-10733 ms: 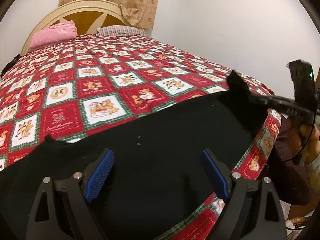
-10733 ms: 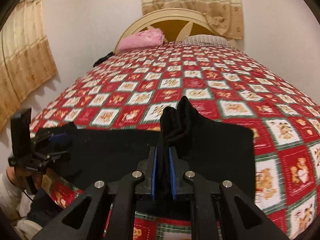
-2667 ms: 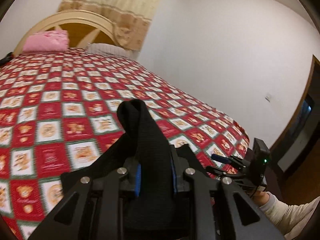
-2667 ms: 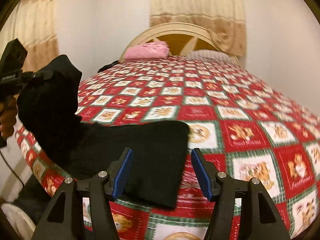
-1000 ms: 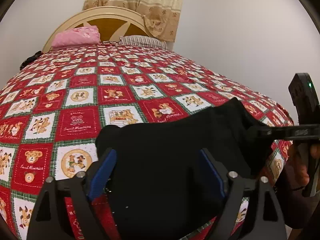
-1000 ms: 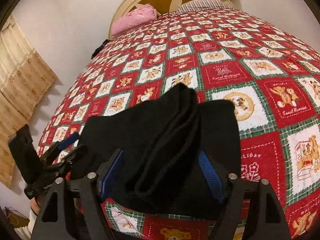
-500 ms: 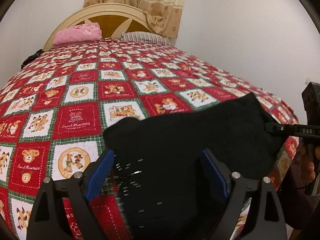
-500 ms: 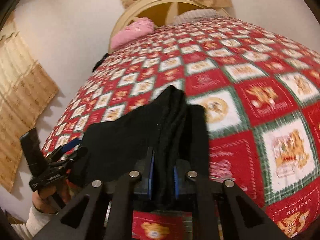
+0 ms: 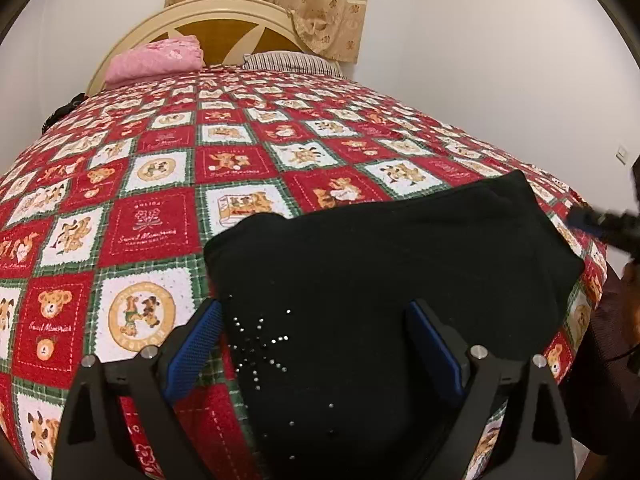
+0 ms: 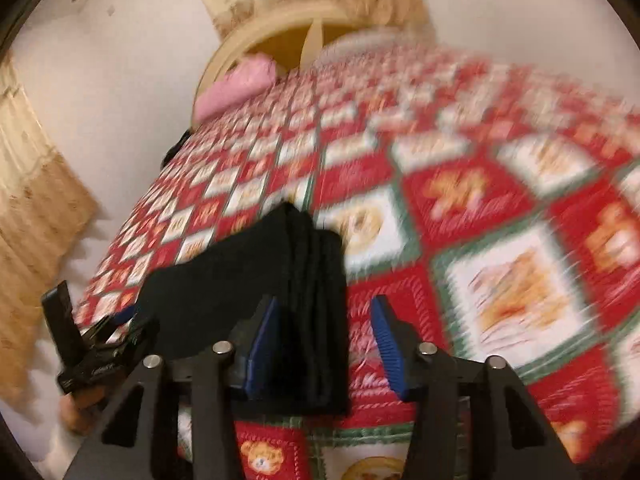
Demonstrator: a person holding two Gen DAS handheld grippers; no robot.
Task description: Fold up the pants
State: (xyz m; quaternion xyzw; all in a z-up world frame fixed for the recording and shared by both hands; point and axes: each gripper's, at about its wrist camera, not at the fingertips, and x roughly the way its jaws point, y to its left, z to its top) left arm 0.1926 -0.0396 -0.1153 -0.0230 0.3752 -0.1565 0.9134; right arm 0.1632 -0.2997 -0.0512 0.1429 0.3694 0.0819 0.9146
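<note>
The black pants (image 9: 384, 272) lie folded in a thick pad on the red checked bedspread (image 9: 152, 224), near the bed's front edge. My left gripper (image 9: 316, 352) hovers over their near part; its jaws are opening wide and the blue pads (image 9: 196, 350) do not press the cloth. In the blurred right wrist view the stacked folded edge of the pants (image 10: 308, 280) sits between the jaws of my right gripper (image 10: 324, 344). Those jaws are opening, and the edge rests near the left pad, clear of the right one. Each gripper shows in the other's view: the right gripper (image 9: 600, 224) and the left gripper (image 10: 108, 336).
A pink pillow (image 9: 156, 58) and a striped pillow (image 9: 288, 62) lie against the cream headboard (image 9: 224, 12) at the far end. Curtains (image 10: 36, 208) hang on the left wall. A person's hand (image 10: 80, 408) holds the left gripper beside the bed's edge.
My right gripper, shut on the folded edge half a second ago, now stands apart from it, and its view has swung right. The left jaws have spread slightly wider.
</note>
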